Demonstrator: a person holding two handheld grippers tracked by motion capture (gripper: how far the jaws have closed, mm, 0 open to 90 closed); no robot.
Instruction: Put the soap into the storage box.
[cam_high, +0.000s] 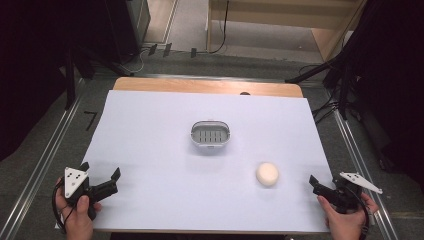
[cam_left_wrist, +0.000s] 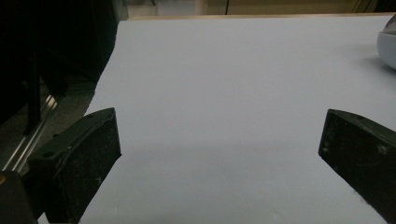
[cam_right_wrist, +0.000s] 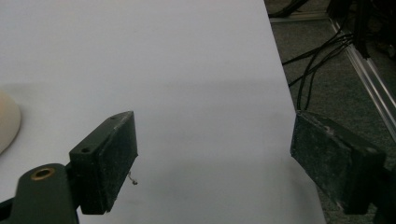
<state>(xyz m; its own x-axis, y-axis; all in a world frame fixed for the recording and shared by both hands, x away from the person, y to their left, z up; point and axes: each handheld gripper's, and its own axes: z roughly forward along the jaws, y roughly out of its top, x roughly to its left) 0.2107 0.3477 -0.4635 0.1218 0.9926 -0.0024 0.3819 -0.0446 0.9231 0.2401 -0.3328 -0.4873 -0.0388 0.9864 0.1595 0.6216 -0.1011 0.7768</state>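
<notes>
Grippers: two are showing in the high view, the left gripper (cam_high: 101, 174) sitting at the near left corner and the right gripper (cam_high: 314, 181) at the near right edge, each in one hand
Left tongs: the jaws are standing wide apart over bare sheet in the left gripper view (cam_left_wrist: 219, 140), holding nothing
Right tongs: the jaws are standing apart with nothing between them in the right gripper view (cam_right_wrist: 215, 154), gripping nothing
Hands: two are coming in from the near edge, the left hand (cam_high: 77, 215) and the right hand (cam_high: 345, 220)
Soap: one round cream soap bar (cam_high: 267, 174) is lying on the sheet right of centre, near the right gripper and apart from it
Soap dish: one oval grey soap dish (cam_high: 210, 134) with a slotted insert is sitting at the middle of the sheet, farther away than the soap bar and well apart from both grippers
Sheet: one white sheet (cam_high: 165, 165) is covering the table, with a strip of wooden tabletop (cam_high: 200, 86) showing at the far edge
Left gripper view: it is catching the curved rim of the dish (cam_left_wrist: 386, 49) at its far right
Right gripper view: it is catching an edge of the soap (cam_right_wrist: 7, 121) at its left, and black cables (cam_right_wrist: 317, 70) lying on the floor beyond the sheet's right edge
</notes>
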